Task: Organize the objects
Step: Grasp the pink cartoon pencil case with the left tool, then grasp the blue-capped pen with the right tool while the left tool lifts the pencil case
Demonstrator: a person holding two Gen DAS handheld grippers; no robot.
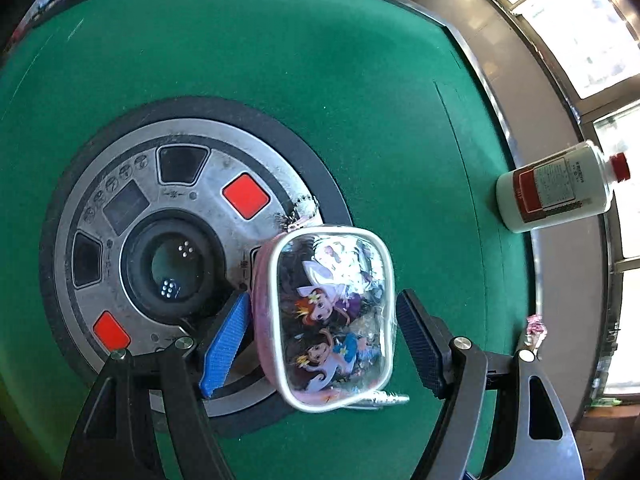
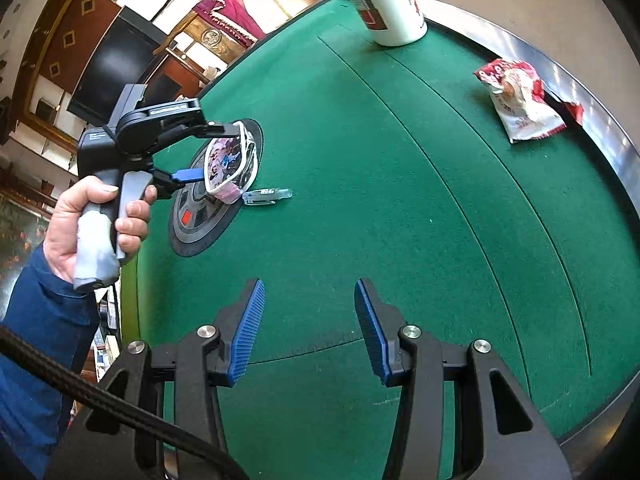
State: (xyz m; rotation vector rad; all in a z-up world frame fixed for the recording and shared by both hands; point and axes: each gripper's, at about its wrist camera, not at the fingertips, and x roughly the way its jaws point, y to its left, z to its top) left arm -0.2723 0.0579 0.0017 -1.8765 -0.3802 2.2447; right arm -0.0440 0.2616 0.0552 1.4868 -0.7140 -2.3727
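A clear pouch (image 1: 332, 320) with cartoon girls printed on it and a pink side lies tilted, partly on the table's centre dial (image 1: 132, 204). Its bead chain (image 1: 304, 208) rests on the dial. My left gripper (image 1: 320, 296) straddles the pouch, pointing steeply down. Its blue pads stand close beside the two long edges, and a thin dark gap shows on the left side. A clear pen (image 1: 388, 398) pokes out from under the pouch's near corner. The right wrist view shows the pouch (image 2: 228, 160) between the left gripper's (image 2: 218, 152) fingers. My right gripper (image 2: 310, 292) hangs open and empty over bare felt.
A white bottle (image 1: 556, 192) with a red cap stands by the table's metal rim (image 2: 600, 120). A red-and-white snack packet (image 2: 524, 100) lies near that rim. A person's hand (image 2: 100, 220) in a blue sleeve holds the left gripper's handle. Green felt (image 2: 400, 200) covers the table.
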